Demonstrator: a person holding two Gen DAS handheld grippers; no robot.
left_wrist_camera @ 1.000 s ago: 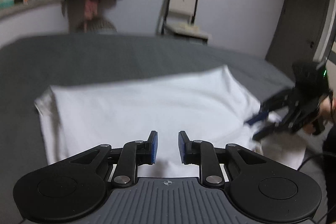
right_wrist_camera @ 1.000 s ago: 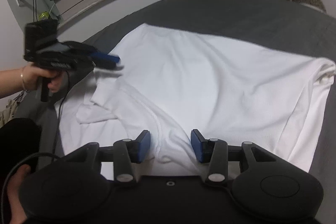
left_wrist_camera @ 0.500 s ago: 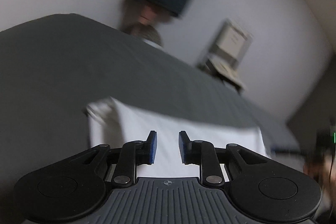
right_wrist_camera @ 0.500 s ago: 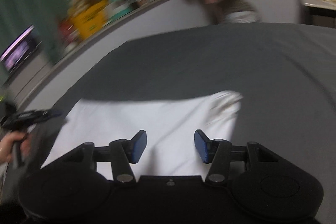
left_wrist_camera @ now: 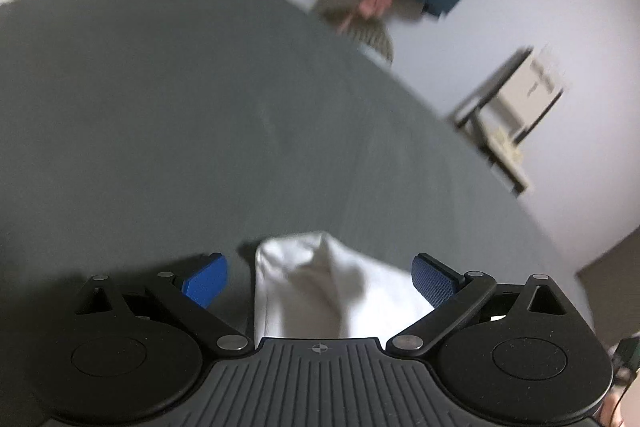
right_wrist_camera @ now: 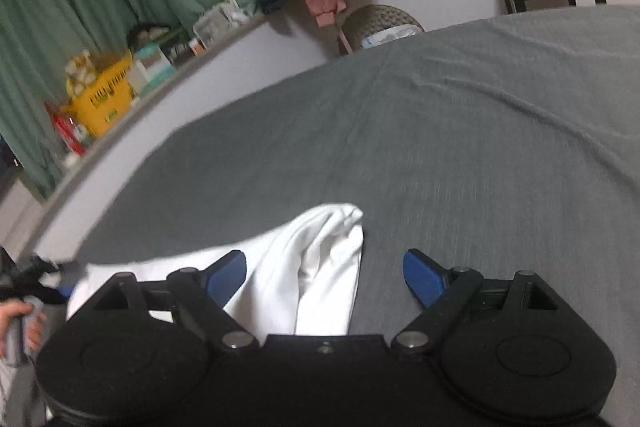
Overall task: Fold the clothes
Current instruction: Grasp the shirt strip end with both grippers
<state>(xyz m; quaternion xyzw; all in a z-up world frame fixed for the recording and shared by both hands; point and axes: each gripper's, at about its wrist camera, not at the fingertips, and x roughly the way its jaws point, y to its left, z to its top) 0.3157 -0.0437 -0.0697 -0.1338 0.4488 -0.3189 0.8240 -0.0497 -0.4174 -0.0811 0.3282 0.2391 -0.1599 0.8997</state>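
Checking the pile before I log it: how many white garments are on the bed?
1: the white garment lies on the grey bed, one corner between each open gripper's jaws; the gripper bodies hide most of it.

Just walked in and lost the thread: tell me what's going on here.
A person is folding a white garment on a gray bedsheet. Each hand-held gripper, left and right, is open, its jaws spread either side of a far corner of the cloth. Neither has clamped it yet.

bed (right_wrist_camera: 480, 131): grey sheet | on it: 1 white garment (right_wrist_camera: 320, 267), probably bunched
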